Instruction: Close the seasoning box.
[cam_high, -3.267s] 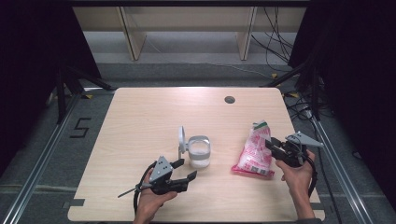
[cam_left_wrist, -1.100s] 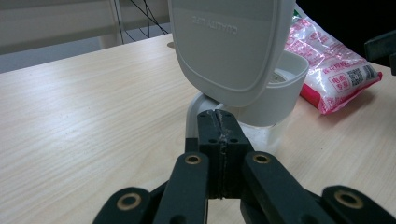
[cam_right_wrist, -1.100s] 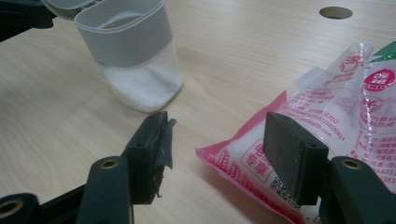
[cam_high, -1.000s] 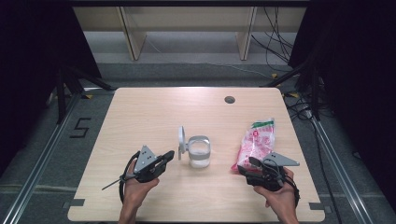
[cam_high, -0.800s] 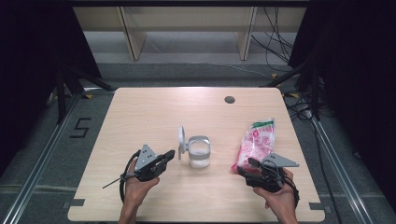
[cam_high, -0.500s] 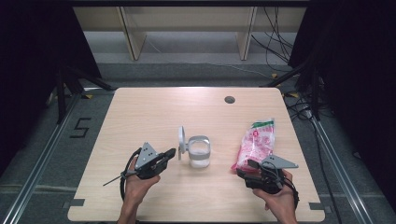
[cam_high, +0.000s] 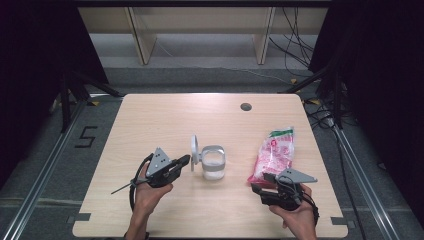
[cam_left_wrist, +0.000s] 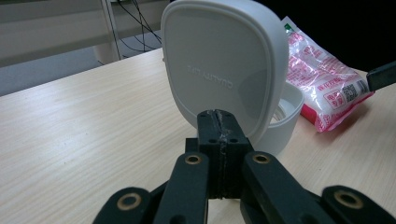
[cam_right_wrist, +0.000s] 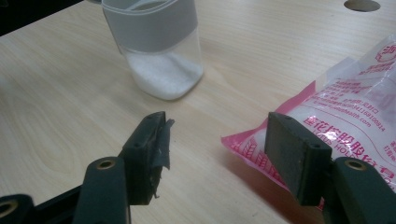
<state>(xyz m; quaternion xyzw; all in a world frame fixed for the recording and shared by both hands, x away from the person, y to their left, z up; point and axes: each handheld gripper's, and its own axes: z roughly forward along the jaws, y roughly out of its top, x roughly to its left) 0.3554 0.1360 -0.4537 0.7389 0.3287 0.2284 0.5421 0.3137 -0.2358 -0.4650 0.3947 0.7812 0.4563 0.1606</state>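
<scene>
Raised lettering runs across the flipped-up lid (cam_left_wrist: 223, 70) of the white container (cam_high: 213, 162), and from the left gripper view it seems to read "QUALITY LIFE", though the first word is the surer of the two; the pink-and-white bag (cam_high: 273, 154) is covered in red print, mostly characters too small to make out, with a line of Latin letters beginning "HOL" and a long run of digits in the right gripper view, and a small square code near its end in the left gripper view; a figure 5 is marked on the floor (cam_high: 86, 136) to the left of the table (cam_high: 165, 115); the container's lower part is clear and holds a white granular layer at its bottom, its upper band frosted; the bag is cut off at the right edge of the right gripper view, and the container's top is cut off above; the left gripper (cam_high: 186, 160) has its jaws pressed flat together with nothing between them, tips just short of the upright lid, whether touching it I cannot tell; the right gripper (cam_high: 259, 182) has its jaws standing well apart, one pad lying against the near end of the bag, the other over bare wood; the container stands mid-table, the bag to its right
</scene>
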